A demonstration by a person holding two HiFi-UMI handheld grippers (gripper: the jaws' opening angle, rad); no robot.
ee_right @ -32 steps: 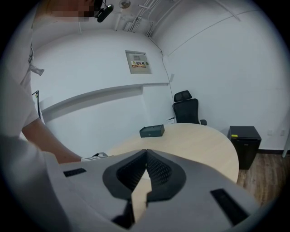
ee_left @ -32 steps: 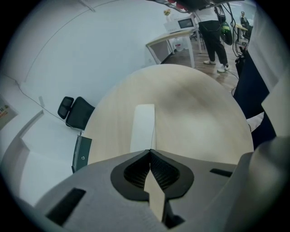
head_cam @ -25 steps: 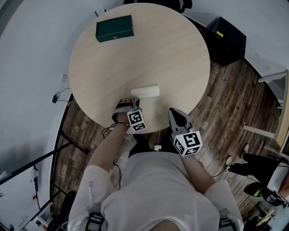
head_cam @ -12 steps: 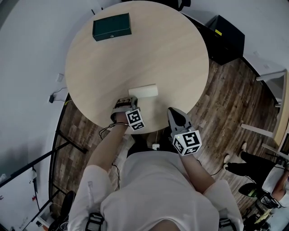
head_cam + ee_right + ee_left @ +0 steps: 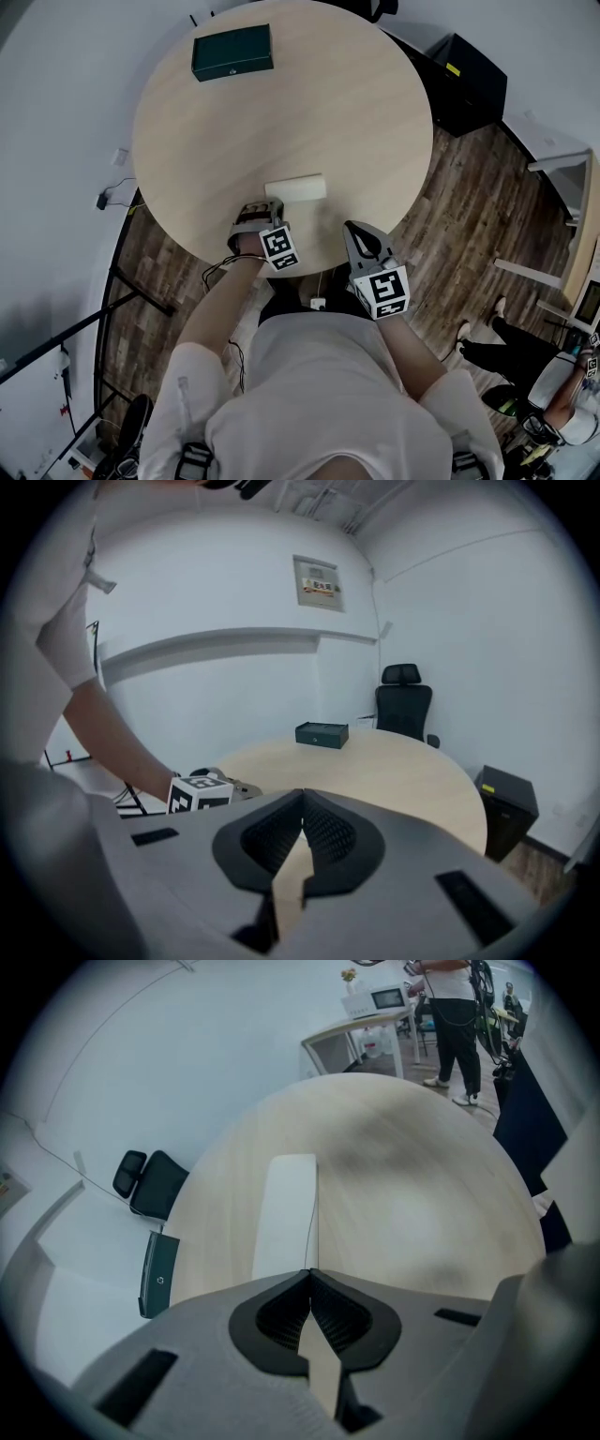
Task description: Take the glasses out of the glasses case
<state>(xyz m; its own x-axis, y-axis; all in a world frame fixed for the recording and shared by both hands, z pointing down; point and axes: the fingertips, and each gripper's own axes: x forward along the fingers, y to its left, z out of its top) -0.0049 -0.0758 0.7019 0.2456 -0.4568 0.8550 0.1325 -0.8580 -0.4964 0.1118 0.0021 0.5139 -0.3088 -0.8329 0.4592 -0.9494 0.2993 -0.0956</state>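
Step in hand, as judged: the approach, before the case is opened. The white glasses case (image 5: 295,187) lies closed on the round surface (image 5: 328,112), near the edge by the person, long side across the head view. A seam runs along its length in the left gripper view. No glasses visible, presumably inside. Left claw (image 5: 262,208) is angled down at the case's left end, which sits just ahead of its tips. Jaws meet at the tips, with nothing between them. Contact with the case cannot be told, since the claw body hides the near end. Right claw (image 5: 352,230) hangs at the surface's rim, to the right of the case and apart from it. Its jaws are pressed together and empty, and it looks across the surface rather than at the case. A dark green box (image 5: 232,52) sits at the far side, well apart and not involved. Next move, as judged: open the jaws, steady the case body with one claw, and use the other to catch the lid along the seam. Risk: the light case slides on the smooth surface if pushed unbraced.
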